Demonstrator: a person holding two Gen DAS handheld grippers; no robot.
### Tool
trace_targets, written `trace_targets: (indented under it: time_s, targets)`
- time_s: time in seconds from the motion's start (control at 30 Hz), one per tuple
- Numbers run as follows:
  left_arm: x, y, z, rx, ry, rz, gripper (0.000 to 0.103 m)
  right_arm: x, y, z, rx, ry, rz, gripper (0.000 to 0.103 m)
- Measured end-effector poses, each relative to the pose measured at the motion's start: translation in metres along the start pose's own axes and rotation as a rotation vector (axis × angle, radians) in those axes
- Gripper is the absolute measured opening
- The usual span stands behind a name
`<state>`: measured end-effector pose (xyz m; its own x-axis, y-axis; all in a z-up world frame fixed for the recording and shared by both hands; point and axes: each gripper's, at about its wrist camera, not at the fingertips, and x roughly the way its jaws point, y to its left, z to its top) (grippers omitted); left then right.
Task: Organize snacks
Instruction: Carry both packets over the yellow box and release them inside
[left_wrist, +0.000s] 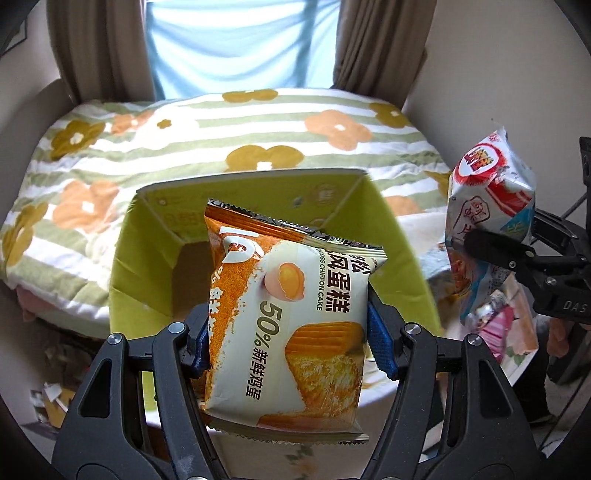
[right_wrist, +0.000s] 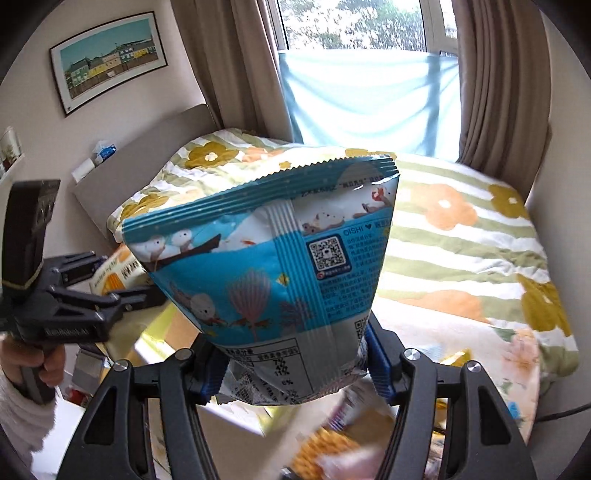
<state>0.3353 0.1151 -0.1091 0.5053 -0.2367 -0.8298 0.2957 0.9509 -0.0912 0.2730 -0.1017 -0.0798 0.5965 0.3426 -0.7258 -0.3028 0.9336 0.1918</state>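
Snacks are in both grippers at once. From the left wrist view, the left gripper (left_wrist: 288, 343) is clamped on a chiffon cake packet (left_wrist: 291, 314), orange and cream with an egg printed on it; the blue pads (left_wrist: 380, 339) press its two side edges, and the packet stands up from between the fingers toward twelve o'clock, tilted a little to the left. Just behind it, also at twelve o'clock, sits a green cardboard box (left_wrist: 125, 258) with its flaps open and its brown inside showing; the packet's upper part covers the box mouth from this angle, though I cannot tell whether it is over the opening or in front of it. The box rests by a bed with a flowered striped quilt (left_wrist: 184, 140).

At three o'clock in the same view, the right gripper (left_wrist: 480, 247) pinches a white, red and blue chip bag (left_wrist: 487, 184), held above a heap of other wrapped snacks (left_wrist: 498, 321) lying near the box.

From the right wrist view, that chip bag (right_wrist: 273, 266) fills the middle, its back with a QR code facing the camera, its lower corners squeezed between the blue pads (right_wrist: 376, 358). It stands up toward twelve o'clock from the fingers. At nine o'clock the left gripper (right_wrist: 122, 295) shows with the cake packet (right_wrist: 118, 273) in it. Blurred snacks (right_wrist: 332, 443) lie below, at six o'clock.
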Motion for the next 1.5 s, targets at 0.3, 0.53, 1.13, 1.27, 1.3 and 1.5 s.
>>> trace_targets:
  time_s: [0.3,0.53,1.13,1.27,1.3,1.5]
  targets:
    - [0.071,0.041,0.006,-0.008,0.139,-0.002,0.064,0.05,0.014,0.014,0.092,0.103,-0.03,0.06]
    - [0.08,0.047,0.003,0.001,0.13,0.072,0.099,0.065,0.006,0.017,0.093,0.144,-0.036,0.06]
    - [0.028,0.069,-0.021,-0.071,0.067,0.127,0.099,0.114,0.044,0.038,-0.022,0.26,-0.011,0.06]
    - [0.025,0.07,-0.025,-0.077,0.066,0.125,0.099,0.125,0.04,0.034,0.033,0.262,-0.015,0.092]
    - [0.025,0.069,-0.026,-0.078,0.07,0.125,0.099,0.124,0.04,0.032,0.034,0.254,-0.014,0.103]
    - [0.021,0.072,-0.032,-0.101,0.071,0.114,0.099,0.105,0.047,0.018,-0.015,0.196,-0.039,0.103]
